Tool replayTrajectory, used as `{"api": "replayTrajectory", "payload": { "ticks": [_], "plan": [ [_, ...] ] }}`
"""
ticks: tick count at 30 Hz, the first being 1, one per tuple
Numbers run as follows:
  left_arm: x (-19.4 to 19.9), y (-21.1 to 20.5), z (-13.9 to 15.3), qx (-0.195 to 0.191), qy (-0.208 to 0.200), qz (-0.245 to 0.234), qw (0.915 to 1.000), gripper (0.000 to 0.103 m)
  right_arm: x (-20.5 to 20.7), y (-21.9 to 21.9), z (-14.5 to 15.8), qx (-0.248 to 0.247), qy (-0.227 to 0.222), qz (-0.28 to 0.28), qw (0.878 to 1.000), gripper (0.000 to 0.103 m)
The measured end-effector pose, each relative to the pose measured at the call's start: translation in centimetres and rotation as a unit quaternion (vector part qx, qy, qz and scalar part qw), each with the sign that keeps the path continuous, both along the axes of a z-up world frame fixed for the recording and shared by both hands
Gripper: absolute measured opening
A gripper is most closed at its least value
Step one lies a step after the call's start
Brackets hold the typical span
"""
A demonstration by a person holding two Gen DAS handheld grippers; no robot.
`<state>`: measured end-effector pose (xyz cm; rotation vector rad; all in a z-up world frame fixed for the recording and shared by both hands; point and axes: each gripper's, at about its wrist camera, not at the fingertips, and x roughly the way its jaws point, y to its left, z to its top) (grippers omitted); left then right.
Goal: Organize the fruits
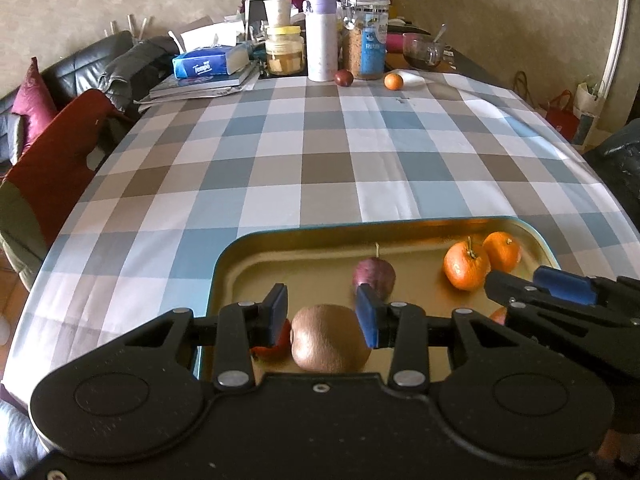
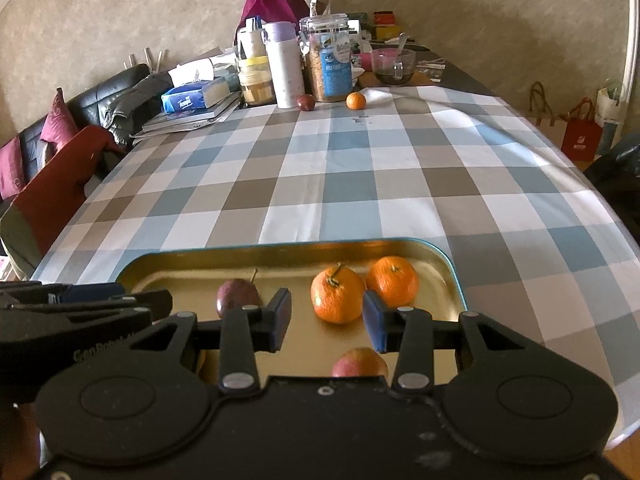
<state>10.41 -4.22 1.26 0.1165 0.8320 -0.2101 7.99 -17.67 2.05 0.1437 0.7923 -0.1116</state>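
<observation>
Kiwi (image 1: pixel 330 338) gripped between left gripper (image 1: pixel 326 316) pads, above gold tray (image 1: pixel 304 232); right gripper (image 2: pixel 328 320) jaws apart, empty; two tangerines (image 2: pixel 338 294) just ahead.

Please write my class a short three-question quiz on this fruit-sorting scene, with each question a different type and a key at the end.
1. True or false: the small orange and the dark fruit at the far end of the checked tablecloth already lie in the tray.
2. Which fruit sits between the pads of the left gripper? A. an orange; B. a kiwi; C. a banana.
3. Fill in the blank: the right gripper holds ____.

Key: 1 false, both lie on the cloth. 2 B. 3 nothing; its jaws are open and empty.
</observation>
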Motion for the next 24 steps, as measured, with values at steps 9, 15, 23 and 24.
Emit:
{"api": "replayTrajectory", "payload": {
  "ticks": [9, 15, 23, 24],
  "plan": [
    [-2.5, 0.2, -0.3, 0.001, -0.014, 0.002, 0.9999, 0.048, -3.0, 0.0, 0.0, 0.003, -0.008, -0.014, 1.000, 0.043],
    [-3.8, 0.4, -0.4, 0.001, -0.022, 0.004, 0.9997, 0.048, -4.5, 0.2, -0.2, 0.001, -0.009, -0.017, 1.000, 0.043],
    [-5.1, 0.6, -0.7, 0.004, -0.028, 0.006, 0.9996, 0.048, -5.9, 0.5, -0.6, -0.004, -0.007, -0.021, 1.000, 0.043],
    [-5.1, 0.7, -0.7, 0.002, -0.027, 0.006, 0.9996, 0.048, -5.9, 0.4, -0.7, -0.004, -0.006, -0.022, 1.000, 0.043]
  ]
}}
